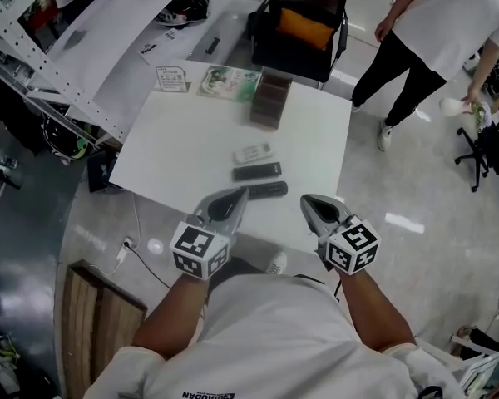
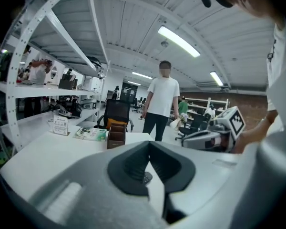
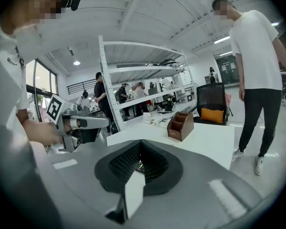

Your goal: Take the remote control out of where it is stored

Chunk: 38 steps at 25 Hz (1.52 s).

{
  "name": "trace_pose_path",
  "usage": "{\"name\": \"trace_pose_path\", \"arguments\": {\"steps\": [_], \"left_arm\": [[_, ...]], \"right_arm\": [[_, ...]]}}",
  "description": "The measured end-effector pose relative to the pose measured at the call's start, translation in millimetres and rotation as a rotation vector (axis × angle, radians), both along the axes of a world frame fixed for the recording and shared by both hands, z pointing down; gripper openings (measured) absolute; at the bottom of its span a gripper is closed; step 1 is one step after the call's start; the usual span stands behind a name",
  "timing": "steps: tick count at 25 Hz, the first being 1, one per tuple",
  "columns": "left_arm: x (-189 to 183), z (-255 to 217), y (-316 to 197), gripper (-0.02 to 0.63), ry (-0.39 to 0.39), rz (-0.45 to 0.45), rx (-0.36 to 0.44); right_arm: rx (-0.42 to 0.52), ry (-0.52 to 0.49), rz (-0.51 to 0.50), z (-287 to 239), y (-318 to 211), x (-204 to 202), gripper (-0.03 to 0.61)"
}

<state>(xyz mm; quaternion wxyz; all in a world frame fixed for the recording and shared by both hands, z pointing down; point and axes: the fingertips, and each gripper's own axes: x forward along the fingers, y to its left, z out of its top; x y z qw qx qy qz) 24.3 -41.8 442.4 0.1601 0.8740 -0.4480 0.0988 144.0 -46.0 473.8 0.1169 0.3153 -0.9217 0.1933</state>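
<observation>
Three remotes lie side by side on the white table [image 1: 183, 148]: a white remote [image 1: 254, 152], a black remote [image 1: 257, 171] and a second black remote [image 1: 262, 190] nearest me. A brown wooden holder [image 1: 270, 98] [image 2: 116, 136] [image 3: 180, 125] stands at the table's far edge. My left gripper [image 1: 239, 194] [image 2: 148, 144] hovers at the front edge just left of the nearest remote, jaws together and empty. At the same edge, just right of that remote, my right gripper [image 1: 308, 202] [image 3: 140, 143] is shut and holds nothing.
A green booklet [image 1: 229, 81] and a small sign card [image 1: 172, 78] lie at the table's far side. Beyond stands a black chair with an orange cushion [image 1: 303, 23]. A person [image 1: 432, 40] stands at the far right. White shelving [image 1: 33, 48] runs along the left.
</observation>
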Motion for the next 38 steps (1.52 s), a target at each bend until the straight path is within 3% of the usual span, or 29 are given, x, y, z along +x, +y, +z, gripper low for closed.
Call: {"name": "trace_pose_path", "arguments": {"steps": [12,34,38], "left_arm": [[-12.8,-14.3,33.9,0.002,-0.025,-0.027,0.007],[-68.3,-20.4,91.2,0.002,-0.022,0.219,0.021],[-75.3,-15.0,97.5,0.002,-0.02,0.218,0.009]], "right_arm": [[0.005,-0.036,-0.043,-12.7,30.9,-18.3,0.006],[0.007,-0.022,0.181,-22.3,110.1,-90.7,0.005],[0.007,-0.011,0.206,-24.0,120.4,-90.8,0.005]]}}
